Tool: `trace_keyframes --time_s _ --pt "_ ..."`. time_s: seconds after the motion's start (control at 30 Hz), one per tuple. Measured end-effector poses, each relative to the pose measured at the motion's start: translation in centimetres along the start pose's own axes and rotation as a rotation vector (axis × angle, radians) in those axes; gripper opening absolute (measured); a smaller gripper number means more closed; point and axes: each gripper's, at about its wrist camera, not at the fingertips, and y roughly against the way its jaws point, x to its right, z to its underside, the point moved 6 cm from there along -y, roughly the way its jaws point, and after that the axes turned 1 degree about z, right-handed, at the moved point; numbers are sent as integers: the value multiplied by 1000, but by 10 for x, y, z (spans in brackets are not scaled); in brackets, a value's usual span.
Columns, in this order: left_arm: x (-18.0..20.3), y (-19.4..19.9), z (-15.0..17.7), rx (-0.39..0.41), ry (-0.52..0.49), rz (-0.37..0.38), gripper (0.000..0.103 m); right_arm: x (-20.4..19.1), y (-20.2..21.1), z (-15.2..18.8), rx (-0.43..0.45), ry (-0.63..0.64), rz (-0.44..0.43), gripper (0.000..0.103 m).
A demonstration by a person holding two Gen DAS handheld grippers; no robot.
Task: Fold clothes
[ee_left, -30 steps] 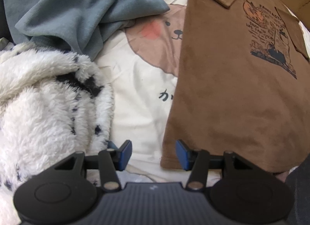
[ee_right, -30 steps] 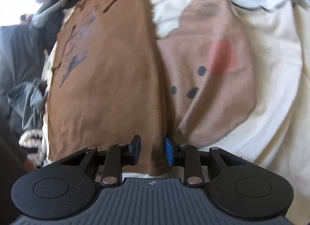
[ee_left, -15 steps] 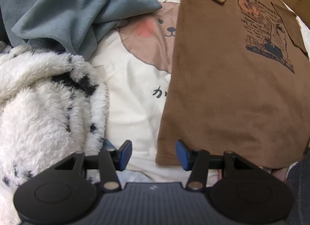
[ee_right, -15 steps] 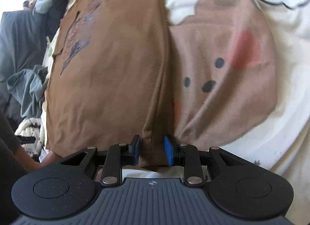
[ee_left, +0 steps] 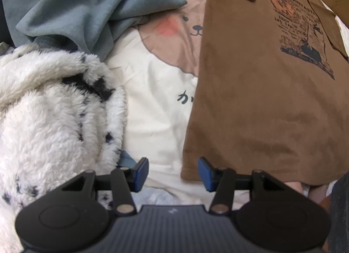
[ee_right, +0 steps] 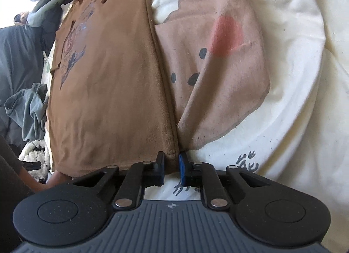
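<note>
Your brown short-sleeved T-shirt with a dark printed graphic [ee_left: 268,91] lies flat on the cream bedspread printed with a tan bear face [ee_left: 157,109], sleeves folded inward. Your left claw [ee_left: 173,174] hangs with its blue pads wide apart, just at the shirt's lower hem corner, gripping nothing. Your right claw [ee_right: 171,169] is pinched together on the shirt's side edge (the seam runs straight up from between the pads). To the left in the left wrist view sit a fluffy white fleece garment with black specks [ee_left: 50,122] and a crumpled grey-blue sweatshirt [ee_left: 82,6], both apart from the shirt. A hand [ee_right: 54,180] shows under the shirt's near corner in the right wrist view
</note>
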Motion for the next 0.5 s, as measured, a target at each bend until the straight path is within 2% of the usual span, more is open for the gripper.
trace_keyframes --time_s 0.17,0.33,0.37,0.5 --pt "1 1 -1 6 9 1 53 3 5 -3 15 -13 2 14" --pt "2 1 -1 13 23 8 53 10 -7 -8 18 -54 6 18" --pt "3 1 -1 15 25 11 53 10 -10 -8 14 -56 2 23" --pt "3 0 -1 22 26 17 53 10 -14 -6 14 -69 -20 22"
